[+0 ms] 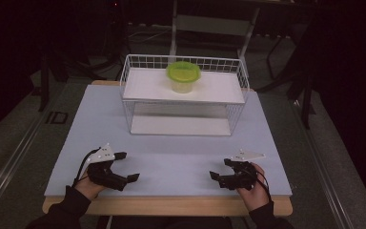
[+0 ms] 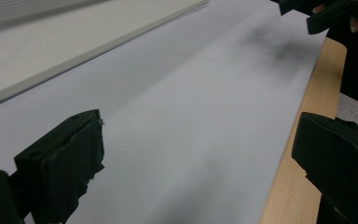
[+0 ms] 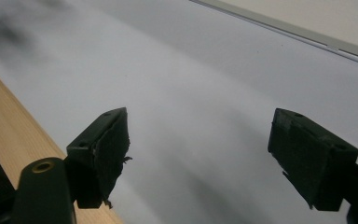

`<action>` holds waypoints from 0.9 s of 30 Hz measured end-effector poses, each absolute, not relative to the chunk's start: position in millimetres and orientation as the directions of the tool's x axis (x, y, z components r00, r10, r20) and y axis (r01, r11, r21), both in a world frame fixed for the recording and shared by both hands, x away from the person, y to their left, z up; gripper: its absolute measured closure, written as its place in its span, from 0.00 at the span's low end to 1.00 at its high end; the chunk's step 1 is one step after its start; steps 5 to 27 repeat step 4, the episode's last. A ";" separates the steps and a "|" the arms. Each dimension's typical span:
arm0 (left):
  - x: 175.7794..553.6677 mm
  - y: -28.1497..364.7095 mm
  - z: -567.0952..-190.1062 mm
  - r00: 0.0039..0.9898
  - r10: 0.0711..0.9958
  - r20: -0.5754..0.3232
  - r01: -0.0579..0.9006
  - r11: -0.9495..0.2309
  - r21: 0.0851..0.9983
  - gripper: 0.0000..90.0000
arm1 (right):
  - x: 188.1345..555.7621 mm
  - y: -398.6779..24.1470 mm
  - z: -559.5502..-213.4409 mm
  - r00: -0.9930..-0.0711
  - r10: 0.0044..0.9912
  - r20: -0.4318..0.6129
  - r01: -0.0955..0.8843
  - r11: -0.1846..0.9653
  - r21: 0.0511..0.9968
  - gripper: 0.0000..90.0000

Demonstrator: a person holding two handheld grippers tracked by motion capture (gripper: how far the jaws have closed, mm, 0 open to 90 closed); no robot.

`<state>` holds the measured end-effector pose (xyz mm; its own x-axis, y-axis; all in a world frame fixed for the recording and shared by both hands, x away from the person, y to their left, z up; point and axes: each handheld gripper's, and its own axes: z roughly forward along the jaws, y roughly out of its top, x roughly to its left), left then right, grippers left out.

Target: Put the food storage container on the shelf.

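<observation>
Both grippers sit low at the near edge of the table [image 1: 171, 162], well apart; left gripper [image 1: 125, 167] jaws spread wide, nothing between them; right gripper [image 1: 222, 169] same deal; the green-lidded container [image 1: 183, 76] is up on the top shelf of the white wire rack [image 1: 183, 95] at the far side.

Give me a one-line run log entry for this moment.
left claw: open, empty, near table edge | right claw: open, empty, near table edge | green-lidded container: on top shelf of wire rack, untouched
</observation>
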<state>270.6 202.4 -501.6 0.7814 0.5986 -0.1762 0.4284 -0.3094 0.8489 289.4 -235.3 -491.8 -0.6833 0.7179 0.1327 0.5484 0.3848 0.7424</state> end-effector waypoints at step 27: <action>269.2 201.1 -500.8 0.787 0.595 -0.163 0.419 -0.321 0.850 0.04 | 290.1 -235.8 -492.8 -0.682 0.719 0.131 0.550 0.387 0.741 0.22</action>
